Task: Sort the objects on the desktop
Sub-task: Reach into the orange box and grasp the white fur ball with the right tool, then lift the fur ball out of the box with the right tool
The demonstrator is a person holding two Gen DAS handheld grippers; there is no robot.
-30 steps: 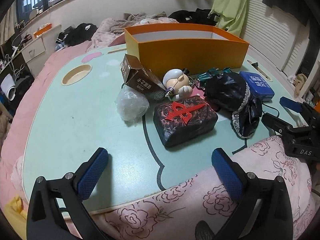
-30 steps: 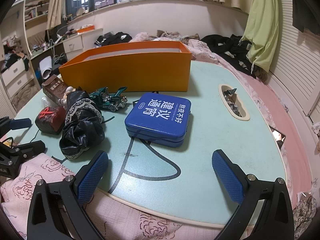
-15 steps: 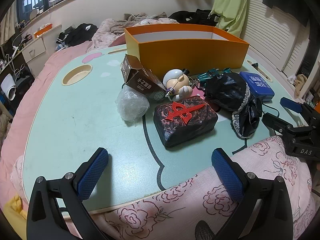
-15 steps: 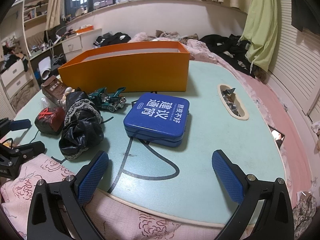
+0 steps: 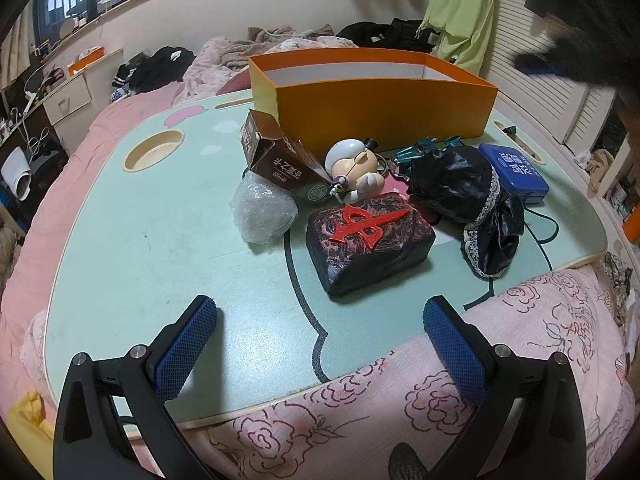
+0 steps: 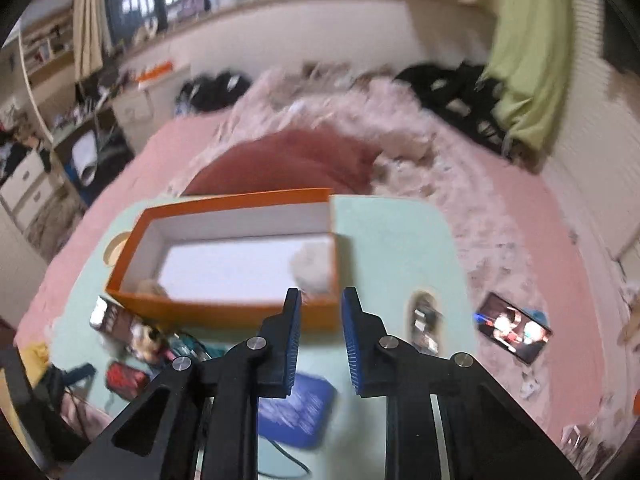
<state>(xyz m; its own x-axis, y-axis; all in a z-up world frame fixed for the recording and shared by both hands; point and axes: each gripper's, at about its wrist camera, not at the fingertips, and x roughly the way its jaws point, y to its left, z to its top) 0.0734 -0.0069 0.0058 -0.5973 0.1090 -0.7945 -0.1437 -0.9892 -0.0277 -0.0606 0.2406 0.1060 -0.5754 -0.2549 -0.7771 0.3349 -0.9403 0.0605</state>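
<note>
Blue-padded left tongs [image 5: 320, 332] gape wide, released, nothing between the pads, hovering over the bench [image 5: 160, 240] near edge. Right tongs [image 6: 320, 336] have just been closing: pads nearly together, a narrow gap left, nothing between them, above the blue tin [image 6: 296, 408]. Orange box [image 6: 224, 312] at 12 o'clock: white floor mostly bare, blurred pale lumps in two corners, can't tell what. Clutter sits at 6 o'clock of the box: carton [image 5: 280, 160], figurine [image 5: 356, 168], black bag [image 5: 460, 192], wrapped block [image 5: 368, 240]. Bench's 9 o'clock side is open.
</note>
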